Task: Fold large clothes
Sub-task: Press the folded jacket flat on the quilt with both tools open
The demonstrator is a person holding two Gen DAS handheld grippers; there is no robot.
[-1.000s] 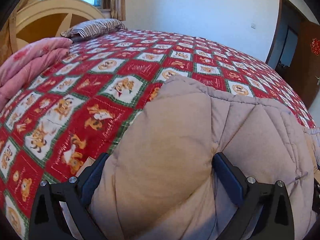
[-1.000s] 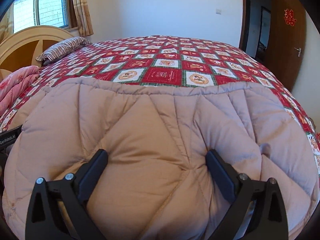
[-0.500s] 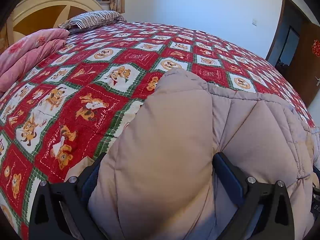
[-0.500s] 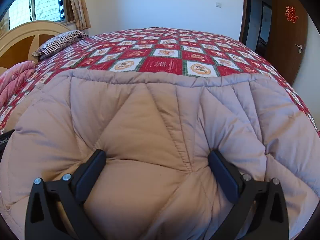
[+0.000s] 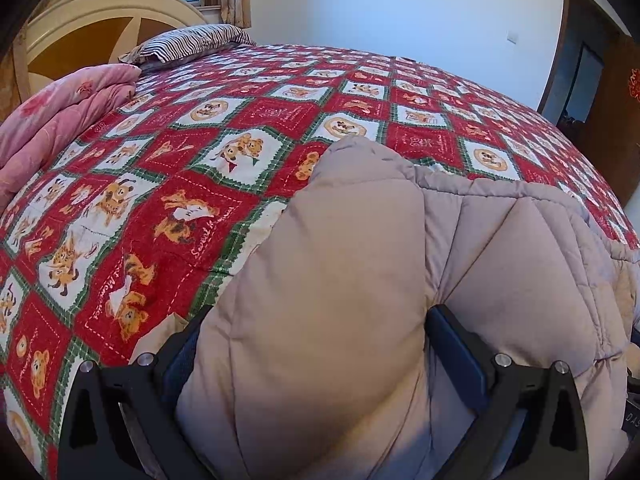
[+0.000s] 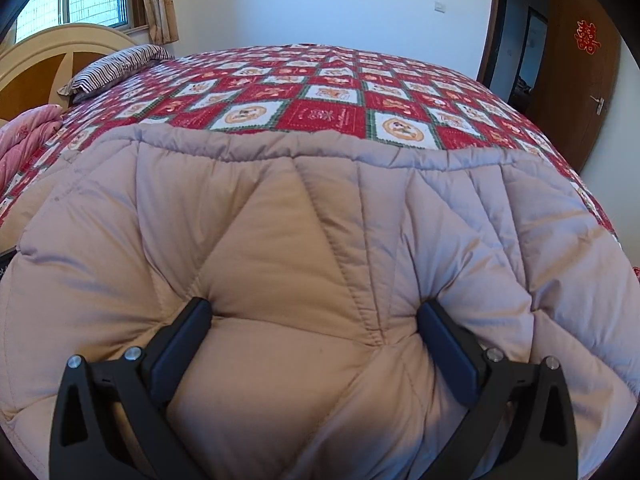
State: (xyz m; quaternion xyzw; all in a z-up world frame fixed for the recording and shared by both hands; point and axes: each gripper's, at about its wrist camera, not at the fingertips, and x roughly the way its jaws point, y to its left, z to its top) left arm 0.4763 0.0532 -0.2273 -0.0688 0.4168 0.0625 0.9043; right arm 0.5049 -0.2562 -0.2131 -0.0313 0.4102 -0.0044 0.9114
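A puffy beige quilted jacket (image 5: 340,264) lies on the red patterned bedspread (image 5: 192,184), near the bed's front edge. My left gripper (image 5: 316,316) is shut on the jacket's left end, and padded fabric bulges between its wide-set fingers. In the right wrist view the jacket (image 6: 280,216) fills the lower half, with its stitched far hem running across the bedspread (image 6: 332,116). My right gripper (image 6: 314,306) is shut on a thick fold of the jacket, and creases radiate from both pads. What lies under the jacket is hidden.
A folded pink quilt (image 5: 60,120) sits at the bed's left side, with a striped pillow (image 5: 188,40) by the wooden headboard (image 5: 92,28). A brown door (image 6: 580,80) stands at the right beyond the bed. Bare bedspread stretches behind the jacket.
Both grippers have shifted slightly forward with the jacket, so its far hem sits a bit farther up the bed. Both grips are unchanged.
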